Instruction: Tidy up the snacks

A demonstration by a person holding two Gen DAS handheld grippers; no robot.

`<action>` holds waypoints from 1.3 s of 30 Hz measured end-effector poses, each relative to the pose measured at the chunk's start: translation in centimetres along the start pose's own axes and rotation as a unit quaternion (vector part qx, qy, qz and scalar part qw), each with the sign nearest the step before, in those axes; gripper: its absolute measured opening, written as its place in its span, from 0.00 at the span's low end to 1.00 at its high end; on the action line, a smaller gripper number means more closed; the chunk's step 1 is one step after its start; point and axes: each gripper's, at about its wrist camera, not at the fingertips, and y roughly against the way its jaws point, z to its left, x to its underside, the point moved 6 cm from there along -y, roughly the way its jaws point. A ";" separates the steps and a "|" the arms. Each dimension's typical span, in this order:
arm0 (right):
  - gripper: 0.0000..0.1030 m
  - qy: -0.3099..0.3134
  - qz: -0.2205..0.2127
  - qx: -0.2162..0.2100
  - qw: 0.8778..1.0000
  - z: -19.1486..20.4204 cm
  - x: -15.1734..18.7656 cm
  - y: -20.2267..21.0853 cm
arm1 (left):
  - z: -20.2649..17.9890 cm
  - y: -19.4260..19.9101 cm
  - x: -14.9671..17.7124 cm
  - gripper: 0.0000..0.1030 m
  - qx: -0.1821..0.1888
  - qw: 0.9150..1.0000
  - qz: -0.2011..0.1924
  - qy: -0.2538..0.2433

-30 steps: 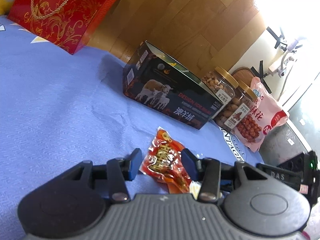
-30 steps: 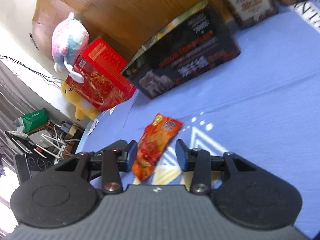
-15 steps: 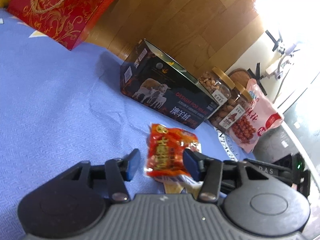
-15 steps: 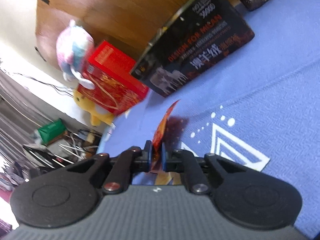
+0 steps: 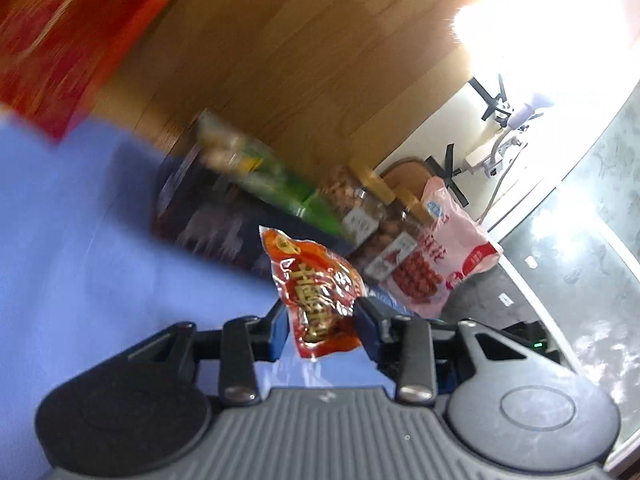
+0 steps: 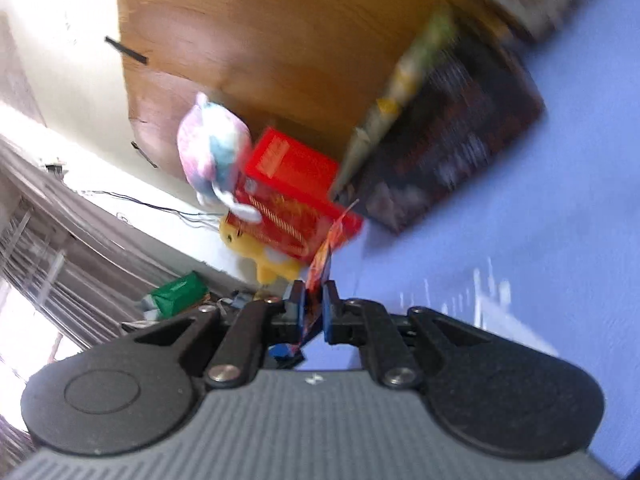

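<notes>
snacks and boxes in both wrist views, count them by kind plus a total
red-orange snack packets: 2, one in the left gripper, one in the right gripper
nut jars: 2
pink snack bag: 1
dark box: 1
red gift box: 1
total: 7

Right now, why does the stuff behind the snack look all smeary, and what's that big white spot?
Left wrist view: the dark box and red bag are smeared by motion blur, the orange snack packet stays sharp, and window glare whites out the top right corner. Right wrist view: the dark box streaks too, while the right tool looks crisp.
</notes>
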 end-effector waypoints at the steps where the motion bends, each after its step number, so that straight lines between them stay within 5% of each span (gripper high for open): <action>1: 0.11 0.015 -0.010 0.007 1.000 0.6 -1.3 -0.3 | -0.8 -0.8 -1.4 0.33 -0.009 1.000 -0.004 -0.016; 7: 0.11 0.075 -0.043 0.086 0.993 0.5 -8.0 -3.4 | -1.5 -6.8 -7.3 0.33 -0.064 0.996 -0.007 -0.065; 12: 0.15 0.144 -0.018 0.168 0.975 -0.9 -9.9 -7.9 | 1.0 -10.4 -8.7 0.36 -0.139 0.988 -0.010 -0.072; 16: 0.17 0.256 -0.028 0.273 0.927 -0.9 -9.6 -9.9 | 1.5 -10.4 -8.3 0.50 -0.197 0.975 -0.017 -0.103; 17: 0.24 0.268 -0.041 0.282 0.920 -0.6 -9.4 -9.6 | 1.3 -10.0 -8.2 0.52 -0.203 0.972 -0.022 -0.112; 19: 0.37 0.272 -0.068 0.279 0.919 -0.2 -8.8 -8.6 | 0.9 -9.1 -7.9 0.52 -0.213 0.968 -0.031 -0.127; 27: 0.37 0.275 -0.120 0.266 0.916 1.6 -4.1 -4.0 | -1.5 -6.0 -6.2 0.62 -0.248 0.952 -0.043 -0.172; 34: 0.37 0.240 -0.109 0.270 0.926 1.4 0.3 -1.1 | -3.1 -3.8 -1.6 0.69 -0.286 0.935 -0.027 -0.206; 39: 0.37 0.230 -0.101 0.276 0.928 0.8 2.8 0.7 | -2.7 -2.6 1.6 0.77 -0.305 0.934 -0.011 -0.185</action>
